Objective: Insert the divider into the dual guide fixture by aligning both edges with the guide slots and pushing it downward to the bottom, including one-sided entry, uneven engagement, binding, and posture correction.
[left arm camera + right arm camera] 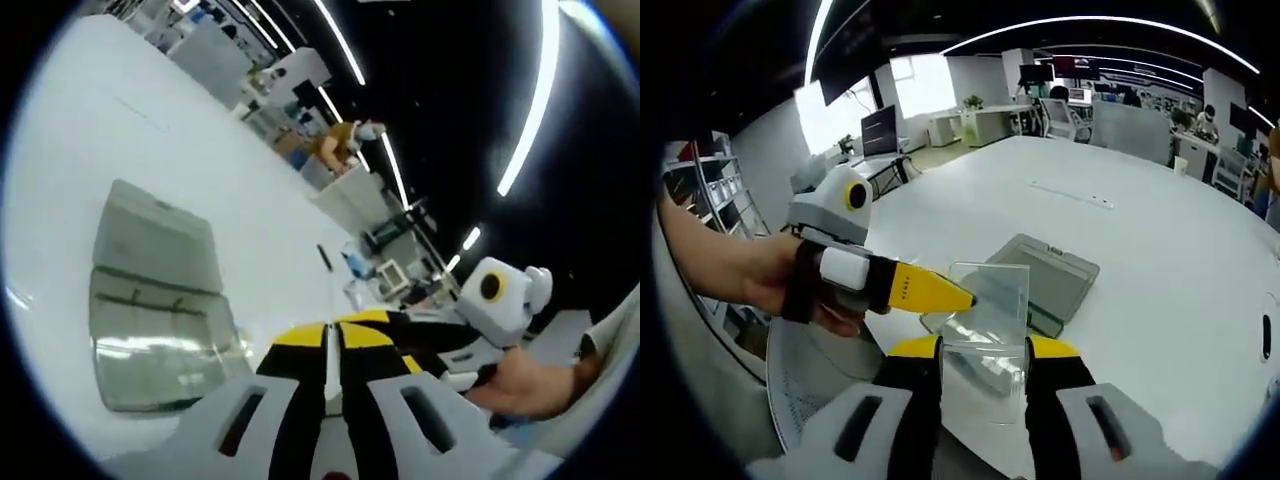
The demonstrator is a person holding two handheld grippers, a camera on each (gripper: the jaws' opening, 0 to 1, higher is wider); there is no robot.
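A clear plastic divider hangs above the white table, in front of the grey guide fixture. My right gripper has its yellow-tipped jaws against the divider's two side edges, shut on it. My left gripper reaches in from the left, held by a hand, and pinches the sheet's left edge. In the left gripper view, my left gripper is shut on the divider, seen edge-on as a thin pale line. The fixture lies flat to the left, and the right gripper sits close on the right.
The big white table stretches far and right, with a small black object near its right side. Its near edge runs under the grippers. Shelves and desks stand beyond. A person sits far back.
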